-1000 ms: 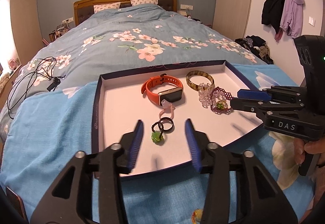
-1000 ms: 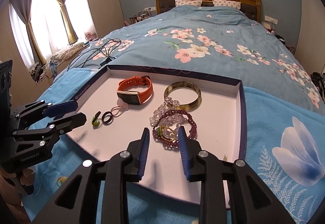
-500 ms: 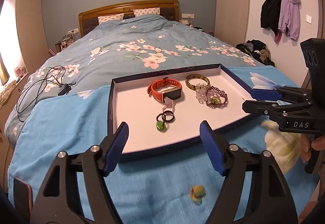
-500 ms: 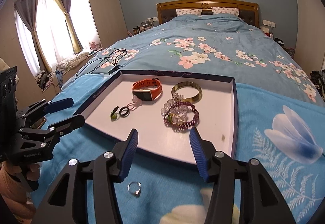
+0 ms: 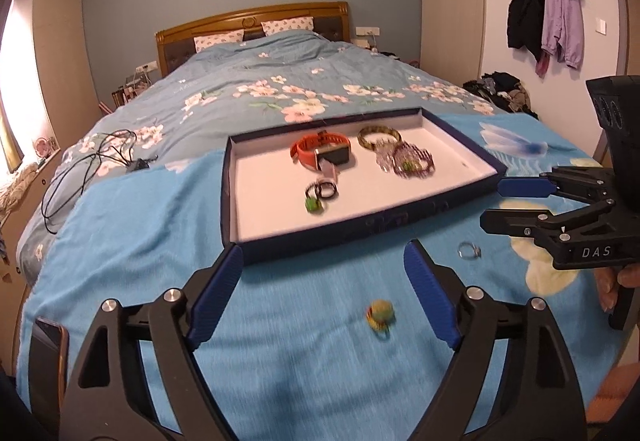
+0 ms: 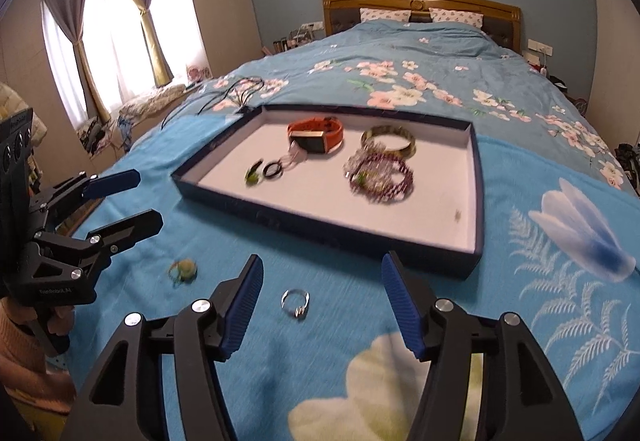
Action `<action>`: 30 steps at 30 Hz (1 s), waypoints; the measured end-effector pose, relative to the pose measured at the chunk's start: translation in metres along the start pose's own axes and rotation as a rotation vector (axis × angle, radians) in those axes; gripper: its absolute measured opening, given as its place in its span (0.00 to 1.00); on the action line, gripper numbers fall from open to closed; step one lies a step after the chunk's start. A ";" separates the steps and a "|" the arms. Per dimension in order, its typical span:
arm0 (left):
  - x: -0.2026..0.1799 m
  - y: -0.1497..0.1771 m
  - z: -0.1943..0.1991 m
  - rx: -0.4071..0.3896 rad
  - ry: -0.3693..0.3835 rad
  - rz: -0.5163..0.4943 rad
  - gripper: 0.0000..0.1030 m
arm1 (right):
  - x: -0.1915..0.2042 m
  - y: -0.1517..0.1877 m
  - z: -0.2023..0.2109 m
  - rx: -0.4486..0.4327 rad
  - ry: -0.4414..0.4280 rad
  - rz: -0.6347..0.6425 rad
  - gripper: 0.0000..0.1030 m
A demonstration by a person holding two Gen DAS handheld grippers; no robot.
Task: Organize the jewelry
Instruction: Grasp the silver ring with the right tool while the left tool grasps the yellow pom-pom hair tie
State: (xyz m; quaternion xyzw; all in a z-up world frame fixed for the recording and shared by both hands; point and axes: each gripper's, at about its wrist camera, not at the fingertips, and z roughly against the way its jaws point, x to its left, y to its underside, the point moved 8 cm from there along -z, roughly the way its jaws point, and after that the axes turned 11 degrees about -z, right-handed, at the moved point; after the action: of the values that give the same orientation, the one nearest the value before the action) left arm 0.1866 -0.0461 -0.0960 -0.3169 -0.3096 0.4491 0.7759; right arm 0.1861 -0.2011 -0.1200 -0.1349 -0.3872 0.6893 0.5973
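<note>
**Both claws spread above the blanket, two small pieces lying outside the tray**

We hold the left gripper (image 5: 324, 293) low over the bright blue blanket (image 5: 160, 241), its blue pads spreading wider with nothing pinched between them. On the blanket in the gap between those pads lies a small yellow-green ring (image 5: 380, 315), untouched. Our right gripper (image 6: 322, 305) also hangs over the blanket, its jaws opening as well, and a silver ring (image 6: 295, 304) lies on the cloth between its fingers, clear of both pads.

Just beyond both grippers sits the dark-rimmed tray (image 6: 320, 225) with a white floor. In it, toward the far side, we see an orange watch (image 6: 316, 135) and, to its right, a mottled green bangle (image 6: 388, 140). Nearer than the bangle lies a heap of purple and clear beaded bracelets (image 6: 378, 175). Left of that heap lie a black ring (image 6: 273, 169) and a green pendant (image 6: 253, 177), close together; the blur keeps us from telling whether they touch.

Farther off, a tangle of black cables (image 5: 92, 165) rests on the floral duvet at the left. A phone (image 5: 48, 345) lies at the near left edge of the left wrist view.
</note>
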 end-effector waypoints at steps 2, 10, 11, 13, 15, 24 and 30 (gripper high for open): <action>-0.005 0.007 0.002 0.012 0.023 -0.009 0.78 | 0.002 0.007 -0.002 0.022 -0.005 0.002 0.57; -0.025 0.020 0.002 0.059 0.136 -0.022 0.66 | 0.015 0.020 -0.014 0.090 0.005 0.053 0.54; -0.027 0.022 -0.001 0.070 0.144 -0.023 0.63 | 0.017 0.021 -0.017 0.101 0.006 0.060 0.51; -0.029 0.024 -0.006 0.093 0.156 -0.027 0.61 | 0.019 0.023 -0.020 0.110 0.012 0.072 0.48; -0.032 0.027 -0.010 0.114 0.181 -0.021 0.55 | 0.021 0.025 -0.022 0.124 0.011 0.079 0.44; -0.037 0.036 -0.029 0.184 0.234 0.005 0.40 | 0.018 0.026 -0.028 0.144 0.027 0.063 0.36; -0.034 0.036 -0.033 0.190 0.232 0.019 0.26 | 0.015 0.022 -0.031 0.141 0.052 0.065 0.23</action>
State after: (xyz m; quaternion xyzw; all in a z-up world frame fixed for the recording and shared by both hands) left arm 0.1799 -0.0693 -0.1508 -0.2946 -0.1709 0.4440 0.8288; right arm 0.1860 -0.1752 -0.1518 -0.1231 -0.3173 0.7301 0.5925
